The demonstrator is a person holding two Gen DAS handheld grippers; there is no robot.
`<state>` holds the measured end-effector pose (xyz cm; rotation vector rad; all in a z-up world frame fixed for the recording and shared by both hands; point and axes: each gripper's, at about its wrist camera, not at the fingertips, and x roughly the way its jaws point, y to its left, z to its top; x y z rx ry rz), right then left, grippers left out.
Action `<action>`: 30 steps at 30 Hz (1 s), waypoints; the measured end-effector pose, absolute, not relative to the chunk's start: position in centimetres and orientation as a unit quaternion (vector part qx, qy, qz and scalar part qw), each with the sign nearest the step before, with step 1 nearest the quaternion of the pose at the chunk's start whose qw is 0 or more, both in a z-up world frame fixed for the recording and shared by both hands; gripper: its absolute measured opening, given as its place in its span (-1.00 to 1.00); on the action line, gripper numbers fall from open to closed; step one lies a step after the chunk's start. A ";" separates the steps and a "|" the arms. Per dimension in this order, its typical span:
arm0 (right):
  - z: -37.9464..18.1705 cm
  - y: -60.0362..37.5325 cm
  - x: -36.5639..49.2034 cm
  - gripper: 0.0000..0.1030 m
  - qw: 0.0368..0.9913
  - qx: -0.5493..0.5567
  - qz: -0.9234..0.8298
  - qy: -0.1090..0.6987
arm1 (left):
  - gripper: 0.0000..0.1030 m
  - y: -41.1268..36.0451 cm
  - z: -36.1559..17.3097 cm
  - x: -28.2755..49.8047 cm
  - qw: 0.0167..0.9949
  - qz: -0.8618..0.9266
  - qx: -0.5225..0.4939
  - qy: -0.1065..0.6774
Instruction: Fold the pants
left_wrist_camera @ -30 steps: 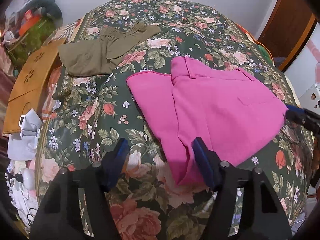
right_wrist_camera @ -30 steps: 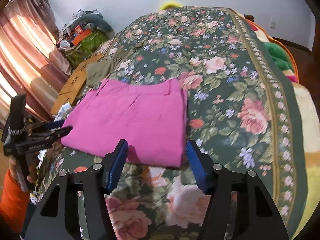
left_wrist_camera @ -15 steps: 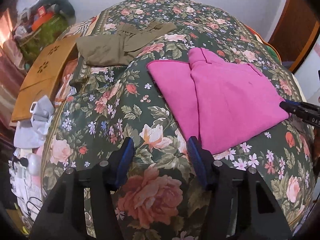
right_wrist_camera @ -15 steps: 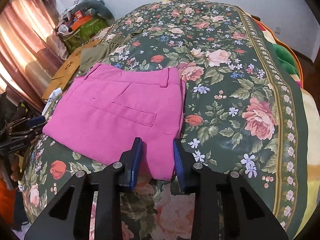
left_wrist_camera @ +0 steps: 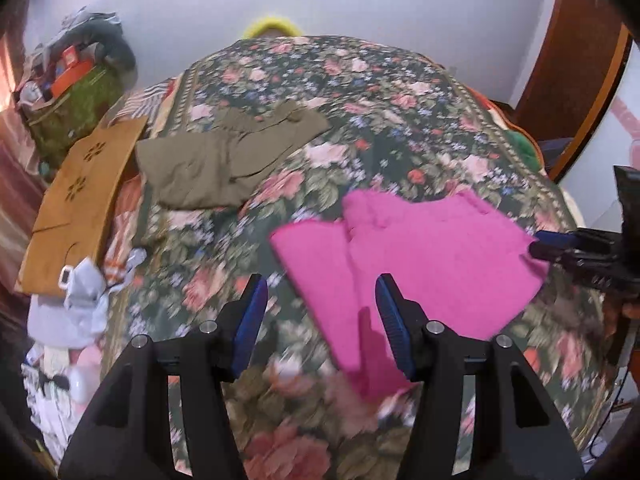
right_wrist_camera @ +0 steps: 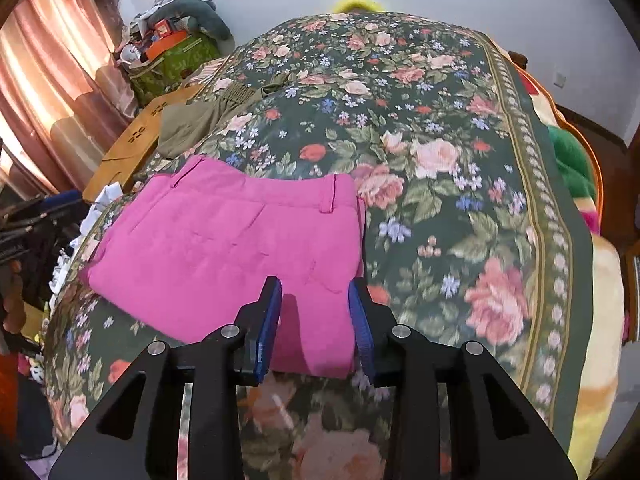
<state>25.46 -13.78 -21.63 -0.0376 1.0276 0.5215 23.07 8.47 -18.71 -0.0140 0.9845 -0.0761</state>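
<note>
The pink pants [right_wrist_camera: 224,248] lie folded on the bed's floral bedspread [right_wrist_camera: 440,168], near the bed's near edge, with the waistband and a belt loop turned toward the far side. A back pocket seam shows across the top layer in the right wrist view. In the left wrist view the same pants [left_wrist_camera: 420,256] appear as a folded stack with one lower layer sticking out to the left.

The right gripper [right_wrist_camera: 316,320] hangs over the near corner of the pants, its blue fingers [right_wrist_camera: 269,320] at a narrow gap that is widening; pink cloth shows between them, but the pads do not press on it (the fabric lies flat beneath). The left gripper [left_wrist_camera: 320,320] hovers above the bedspread with its fingers [left_wrist_camera: 250,320] at a middling spread; the right-hand finger overlaps the left edge of the pants in the picture, and nothing is gripped. That view is blurred.

Farther up the bed lies an olive-green garment [left_wrist_camera: 224,164], well apart from the pink pants. Beside the bed's left edge stands a tan wooden board [left_wrist_camera: 80,200] with flower-shaped cut-outs, and past it a green bag [right_wrist_camera: 172,64] piled with clutter. Pink curtains [right_wrist_camera: 52,80] hang at the left.
</note>
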 end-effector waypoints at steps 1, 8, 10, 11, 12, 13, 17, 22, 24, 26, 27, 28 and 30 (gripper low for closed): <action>-21.6 -13.7 25.7 -0.38 0.838 -0.021 0.247 0.486 | 0.10 8.0 -18.9 23.8 0.879 -0.043 -0.008 0.475; -21.2 -13.4 27.8 -0.15 0.851 -0.030 0.238 0.467 | 0.10 5.8 -22.5 27.9 0.854 -0.057 0.001 0.517; -21.3 -13.4 28.5 -0.11 0.854 -0.028 0.237 0.463 | 0.10 5.6 -23.5 28.5 0.849 -0.057 0.004 0.526; -21.6 -13.3 29.1 -0.11 0.852 -0.028 0.238 0.465 | 0.10 5.6 -24.0 28.8 0.847 -0.057 0.004 0.529; -21.9 -13.2 29.5 -0.11 0.850 -0.029 0.239 0.469 | 0.10 5.6 -24.3 29.0 0.845 -0.058 0.003 0.531; -22.2 -13.1 29.9 -0.11 0.848 -0.030 0.239 0.472 | 0.10 5.7 -24.8 29.2 0.844 -0.058 0.004 0.533; -24.9 -12.3 31.6 -0.11 0.827 -0.042 0.246 0.503 | 0.11 5.9 -25.4 29.6 0.843 -0.056 0.013 0.534; -26.2 -12.0 31.5 -0.38 0.819 -0.040 0.262 0.509 | 0.14 6.0 -25.9 30.1 0.844 -0.055 0.033 0.532; -26.0 -11.8 31.4 -0.38 0.820 -0.048 0.261 0.507 | 0.19 6.1 -25.9 30.4 0.845 -0.051 0.037 0.531; -25.7 -11.8 31.2 -0.38 0.821 -0.053 0.259 0.505 | 0.19 6.4 -25.6 30.6 0.845 -0.049 0.028 0.531; -25.6 -11.9 31.4 -0.38 0.822 -0.054 0.258 0.505 | 0.19 6.7 -25.4 30.6 0.846 -0.043 0.027 0.531; -25.4 -12.1 31.3 -0.37 0.825 -0.054 0.255 0.502 | 0.19 7.0 -25.1 30.5 0.847 -0.040 0.023 0.530; -25.0 -12.5 31.2 -0.33 0.829 -0.051 0.252 0.497 | 0.22 7.7 -24.6 30.2 0.849 -0.039 0.009 0.527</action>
